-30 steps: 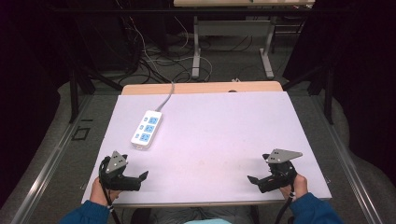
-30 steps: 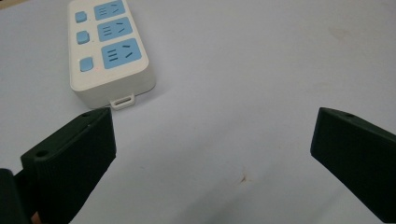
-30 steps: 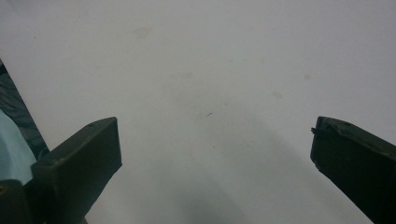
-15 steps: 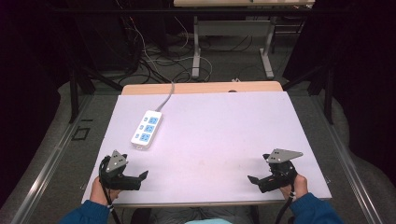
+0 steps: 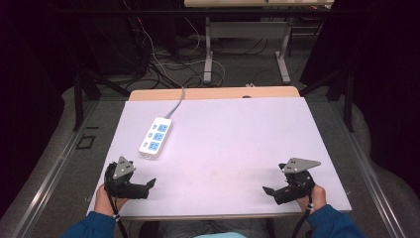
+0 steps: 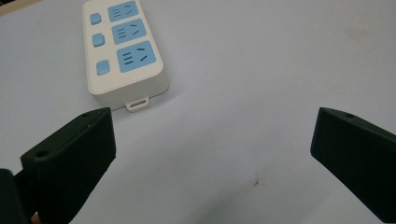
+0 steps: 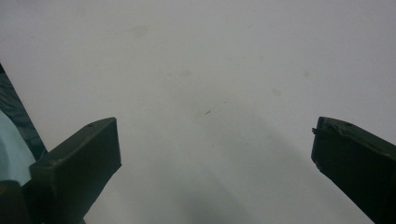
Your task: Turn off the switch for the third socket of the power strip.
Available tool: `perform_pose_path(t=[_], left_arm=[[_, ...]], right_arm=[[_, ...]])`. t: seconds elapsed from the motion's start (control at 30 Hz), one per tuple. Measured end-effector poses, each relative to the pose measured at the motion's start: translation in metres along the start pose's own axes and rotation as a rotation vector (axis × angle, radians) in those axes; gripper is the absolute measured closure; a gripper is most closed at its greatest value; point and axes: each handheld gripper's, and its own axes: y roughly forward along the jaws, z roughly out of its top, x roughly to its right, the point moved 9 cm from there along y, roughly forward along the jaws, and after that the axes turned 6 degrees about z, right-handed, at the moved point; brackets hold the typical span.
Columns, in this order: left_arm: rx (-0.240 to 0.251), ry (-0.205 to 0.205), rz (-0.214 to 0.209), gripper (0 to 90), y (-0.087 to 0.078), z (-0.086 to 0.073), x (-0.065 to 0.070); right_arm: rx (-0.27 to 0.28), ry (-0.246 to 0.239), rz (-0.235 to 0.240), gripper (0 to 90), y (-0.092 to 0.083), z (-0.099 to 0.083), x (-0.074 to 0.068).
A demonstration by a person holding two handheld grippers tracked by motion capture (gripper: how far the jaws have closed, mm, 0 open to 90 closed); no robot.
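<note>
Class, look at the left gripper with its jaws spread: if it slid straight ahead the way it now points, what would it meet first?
Probably nothing: the left gripper points over bare table. The power strip lies left of that line, near its left jaw's path, so that jaw might clip its corner; depth is hard to judge.

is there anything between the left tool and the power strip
Nothing visible. The left tool has its jaws wide open, and bare table lies between it and the power strip, which sits ahead and toward its left jaw.
</note>
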Motion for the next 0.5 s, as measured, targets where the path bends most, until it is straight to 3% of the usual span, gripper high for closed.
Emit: perform_pose_path(t=[0.5], left_arm=[[-0.014, 0.007, 0.022, 0.0, 0.005, 0.007, -0.007]], right_arm=[[-0.019, 0.009, -0.003, 0.9, 0.0003, -0.0017, 0.0007]])
